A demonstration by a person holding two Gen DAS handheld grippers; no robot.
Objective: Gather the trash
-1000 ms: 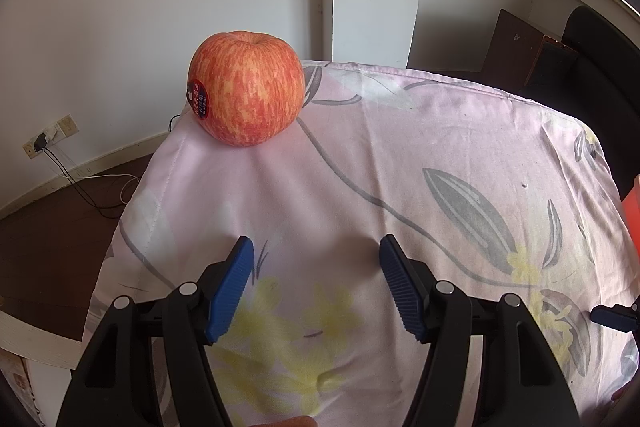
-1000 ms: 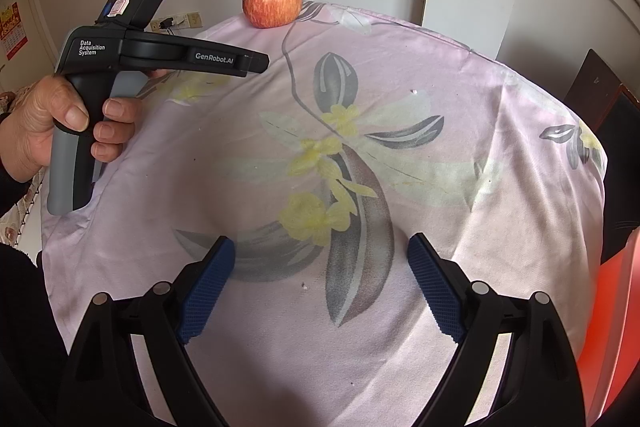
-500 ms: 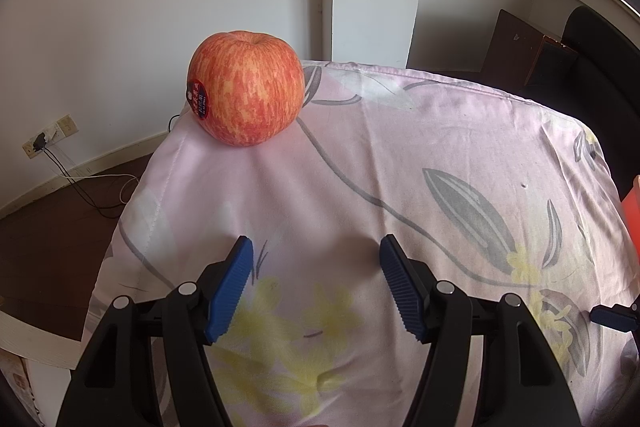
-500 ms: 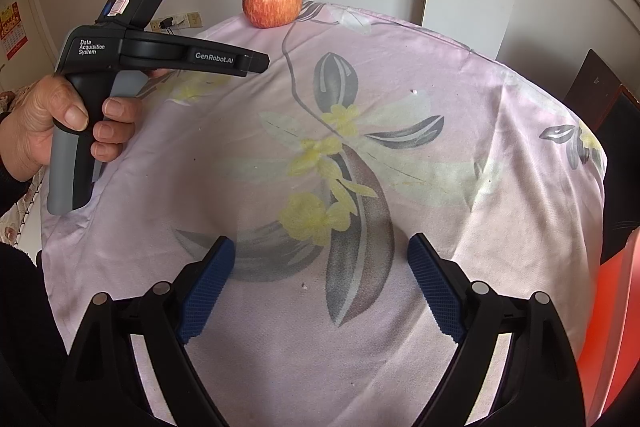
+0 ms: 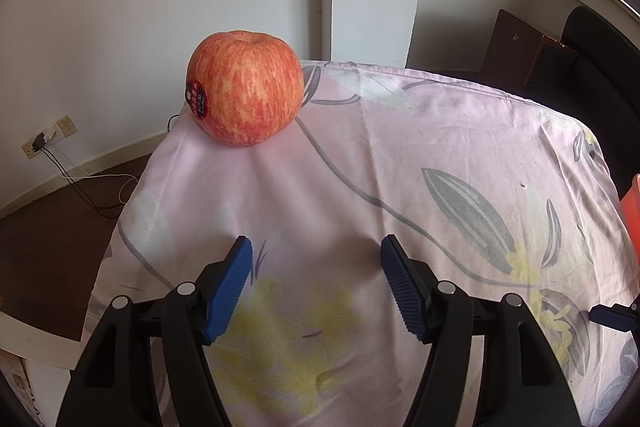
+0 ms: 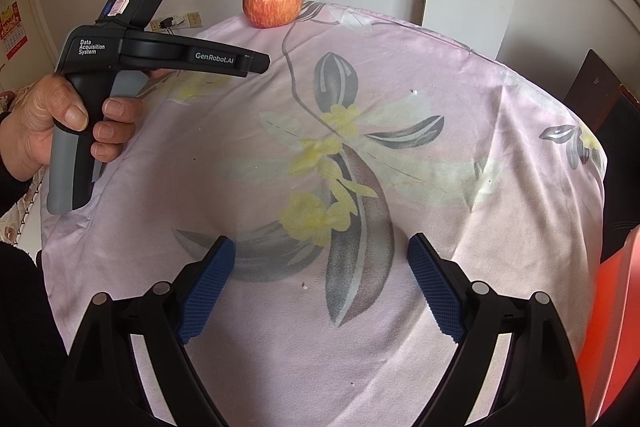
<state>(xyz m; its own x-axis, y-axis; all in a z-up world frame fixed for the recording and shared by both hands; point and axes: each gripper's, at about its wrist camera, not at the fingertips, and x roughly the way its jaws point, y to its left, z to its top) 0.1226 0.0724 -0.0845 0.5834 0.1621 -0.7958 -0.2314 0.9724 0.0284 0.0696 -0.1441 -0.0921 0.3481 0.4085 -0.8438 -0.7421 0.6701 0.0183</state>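
While both grippers [image 5: 316, 247] [image 6: 320, 247] hover empty, fingers spread, an apple [image 5: 245, 89] sits alone on the table [image 5: 440, 131].

- The left gripper [image 5: 316, 251] is held level, its two blue-padded fingers [image 5: 230, 287] spread wide apart with nothing between them.
- The right gripper [image 6: 320, 255] is likewise held with its jaws parted wide and empty.
- The left gripper's handle is clasped by the left hand [image 6: 60, 127], fingers wrapped round the grip.
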